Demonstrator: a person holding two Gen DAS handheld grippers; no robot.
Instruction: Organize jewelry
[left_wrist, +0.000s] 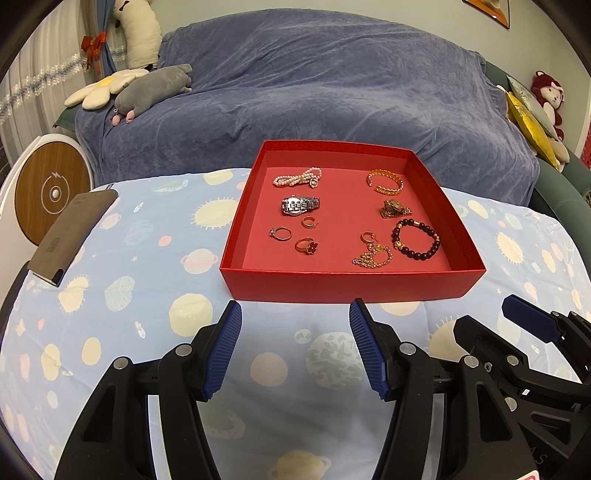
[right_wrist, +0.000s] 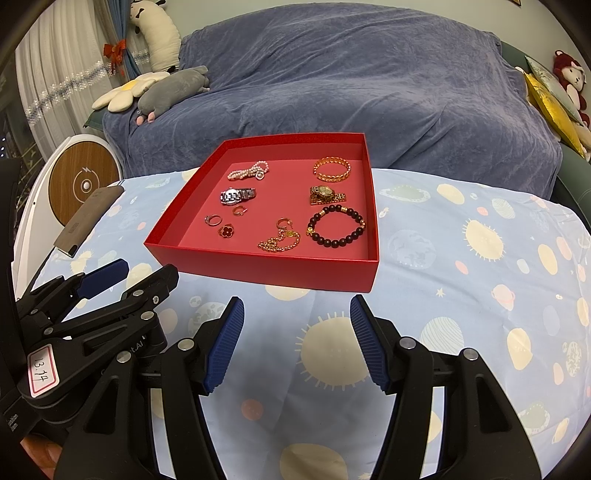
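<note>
A shallow red box (left_wrist: 347, 288) sits on a tabletop (left_wrist: 147, 295) covered with a pale blue planet-print cloth, and all the jewelry lies inside it. Along the box's far wall are a pearl bracelet (left_wrist: 297, 177) to the left and a gold chain bangle (left_wrist: 385, 182) to the right. Nearer, a silver watch (left_wrist: 300, 205) lies left and a gold watch (left_wrist: 394, 209) right. Toward the near wall are small rings (left_wrist: 280, 233), a red clover ring (left_wrist: 306, 246), a gold chain (left_wrist: 371, 256) and a dark bead bracelet (left_wrist: 416, 238). The left hand-held gripper (left_wrist: 295, 345) and right hand-held gripper (right_wrist: 297, 343) hover just in front of the box's near wall, both with jaws spread wide, holding nothing.
</note>
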